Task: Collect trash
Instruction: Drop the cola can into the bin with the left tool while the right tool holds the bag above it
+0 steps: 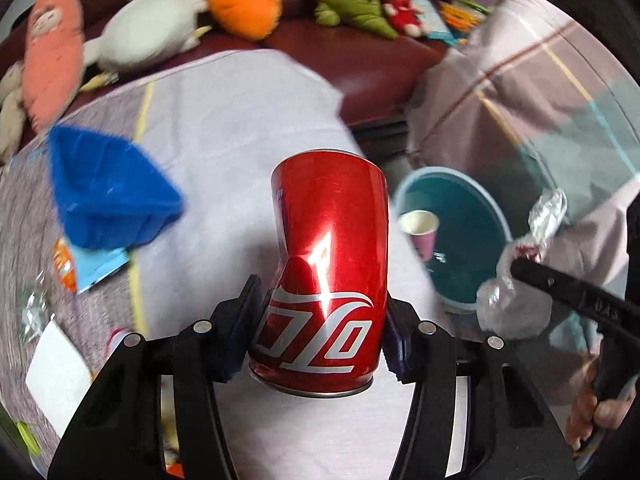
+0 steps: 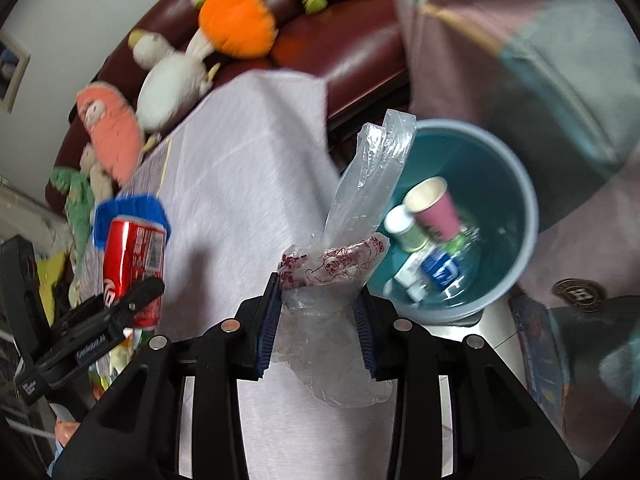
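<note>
My left gripper [image 1: 320, 336] is shut on a dented red soda can [image 1: 328, 264] and holds it above the white-clothed table [image 1: 240, 120]. The can also shows at the left of the right wrist view [image 2: 134, 264]. My right gripper [image 2: 318, 320] is shut on a crumpled clear plastic bag [image 2: 352, 240] with red print, held beside the table's right edge. The bag also shows in the left wrist view [image 1: 516, 280]. A teal trash bin [image 2: 516, 184] stands on the floor to the right, holding a pink paper cup [image 2: 436, 208] and other small containers. The bin also shows in the left wrist view [image 1: 472, 216].
A blue basket [image 1: 108, 192] stands on the table's left part with a snack wrapper [image 1: 92, 264] and a white paper [image 1: 56, 372] near it. A dark red sofa [image 1: 360, 56] with several plush toys lies behind the table. A pinkish cloth [image 2: 500, 40] hangs at the right.
</note>
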`<state>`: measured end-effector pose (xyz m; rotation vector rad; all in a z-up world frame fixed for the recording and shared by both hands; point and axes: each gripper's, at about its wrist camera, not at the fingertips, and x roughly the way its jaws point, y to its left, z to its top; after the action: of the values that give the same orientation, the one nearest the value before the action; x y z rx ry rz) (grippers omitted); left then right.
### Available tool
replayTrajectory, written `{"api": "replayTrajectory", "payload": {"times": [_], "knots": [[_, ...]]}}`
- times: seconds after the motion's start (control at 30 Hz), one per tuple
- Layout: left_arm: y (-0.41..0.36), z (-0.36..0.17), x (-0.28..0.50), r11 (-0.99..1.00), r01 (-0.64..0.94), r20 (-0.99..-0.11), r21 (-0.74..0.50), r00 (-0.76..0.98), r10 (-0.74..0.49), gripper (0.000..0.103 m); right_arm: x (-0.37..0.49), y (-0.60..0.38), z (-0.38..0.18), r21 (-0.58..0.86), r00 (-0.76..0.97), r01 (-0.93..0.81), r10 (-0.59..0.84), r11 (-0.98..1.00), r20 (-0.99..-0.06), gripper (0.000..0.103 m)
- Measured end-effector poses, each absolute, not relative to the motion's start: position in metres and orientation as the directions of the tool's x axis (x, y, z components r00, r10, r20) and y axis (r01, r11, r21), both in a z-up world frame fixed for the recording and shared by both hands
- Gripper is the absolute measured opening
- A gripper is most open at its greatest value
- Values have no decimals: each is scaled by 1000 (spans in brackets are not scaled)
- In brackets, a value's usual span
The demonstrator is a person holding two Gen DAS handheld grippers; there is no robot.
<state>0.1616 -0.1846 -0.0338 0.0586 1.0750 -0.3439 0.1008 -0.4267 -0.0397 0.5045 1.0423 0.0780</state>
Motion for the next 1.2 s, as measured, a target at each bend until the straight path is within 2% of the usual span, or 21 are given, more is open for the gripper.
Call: {"api": "replayTrajectory", "payload": {"times": [0.37,0.9,0.93,1.07,1.2], "knots": [[-293,-42,157,855,501,-885,-136,326,-332,55,88,-507,-16,402,587,286,173,870,-791,34],[-351,-88,188,826,545,-917,-144,241,-319,55,107,-540,-37,378,558,336,141,863,-818,34],[-352,-88,189,824,546,-916,-147,239,-322,56,109,-541,-39,377,555,340,140,862,-820,34],[-354,-91,191,830,541,-920,-140,240,-311,84,113,-541,-42,374,549,343,139,862,-824,34],[-348,-93,193,838,525,-920,-148,237,-311,86,116,-539,-44,371,545,340,140,864,-826,34]]}}
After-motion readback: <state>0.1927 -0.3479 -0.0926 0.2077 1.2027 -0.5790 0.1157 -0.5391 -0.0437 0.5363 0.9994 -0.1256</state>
